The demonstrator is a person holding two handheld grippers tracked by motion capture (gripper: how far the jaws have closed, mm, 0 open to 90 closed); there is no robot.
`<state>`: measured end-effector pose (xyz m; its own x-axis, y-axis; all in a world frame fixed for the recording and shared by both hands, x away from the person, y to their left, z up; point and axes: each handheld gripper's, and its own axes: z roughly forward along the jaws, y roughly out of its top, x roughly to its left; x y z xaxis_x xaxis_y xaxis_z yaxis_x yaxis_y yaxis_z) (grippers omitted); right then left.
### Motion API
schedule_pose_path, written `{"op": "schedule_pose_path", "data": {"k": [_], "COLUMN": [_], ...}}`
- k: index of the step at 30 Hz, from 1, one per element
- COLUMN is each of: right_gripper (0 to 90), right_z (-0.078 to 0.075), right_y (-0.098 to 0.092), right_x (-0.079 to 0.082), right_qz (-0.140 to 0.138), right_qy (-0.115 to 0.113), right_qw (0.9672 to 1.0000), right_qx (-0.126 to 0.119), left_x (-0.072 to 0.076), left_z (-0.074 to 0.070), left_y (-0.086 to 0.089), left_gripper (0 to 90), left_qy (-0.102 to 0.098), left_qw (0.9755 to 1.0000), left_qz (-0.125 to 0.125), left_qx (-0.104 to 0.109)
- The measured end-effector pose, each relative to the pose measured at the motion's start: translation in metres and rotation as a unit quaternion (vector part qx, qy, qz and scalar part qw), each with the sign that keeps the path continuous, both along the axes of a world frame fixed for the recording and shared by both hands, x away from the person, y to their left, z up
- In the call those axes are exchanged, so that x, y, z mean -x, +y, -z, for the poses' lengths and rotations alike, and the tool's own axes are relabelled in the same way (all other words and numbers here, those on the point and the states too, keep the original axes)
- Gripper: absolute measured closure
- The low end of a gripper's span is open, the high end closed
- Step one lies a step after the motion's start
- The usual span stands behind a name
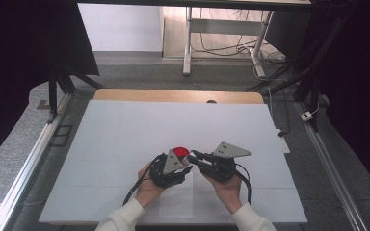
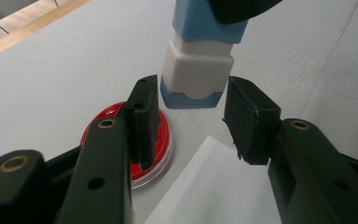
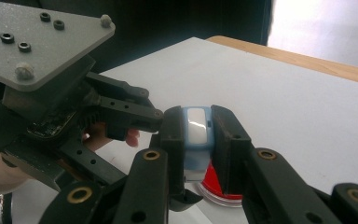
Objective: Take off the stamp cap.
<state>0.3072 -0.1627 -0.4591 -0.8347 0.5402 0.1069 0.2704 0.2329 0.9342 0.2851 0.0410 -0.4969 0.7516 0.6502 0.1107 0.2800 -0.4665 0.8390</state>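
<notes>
The right tool (image 3: 199, 140) grips a blue-and-white stamp (image 3: 197, 133) between its jaws, holding it above the white worktop (image 1: 125, 134). In the left gripper view the stamp's (image 2: 198, 70) lower end hangs just ahead of the left tool (image 2: 191, 121), whose jaws stand half open on either side of it, not touching. A red ink pad (image 2: 161, 140) lies on the worktop under the left jaw, beside a white sheet (image 2: 214, 186). Both tools meet near the worktop's front middle.
</notes>
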Motion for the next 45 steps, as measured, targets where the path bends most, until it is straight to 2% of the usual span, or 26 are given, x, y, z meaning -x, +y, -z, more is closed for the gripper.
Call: {"op": "schedule_pose_path", "data": {"k": [27,45], "right_gripper": [74.9,75.0], "right_z": [0.0021,0.0039], "right_y": [0.0013,0.0012], "right_x": [0.0002,0.0001], "right_qz": [0.004,0.007], "right_qy": [0.006,0.008], "right_qw": [1.0000,0.9999], "right_qx": [-0.005,-0.006], "left_x": [0.0009,0.0001], "left_z": [0.0019,0.0033], "left_y": [-0.0011,-0.0017], "left_gripper": [63.0,62.8], "left_qy": [-0.015,-0.012], "left_qw": [0.9998,0.9997], "left_qz": [-0.005,0.000], "left_qx": [-0.014,-0.021]}}
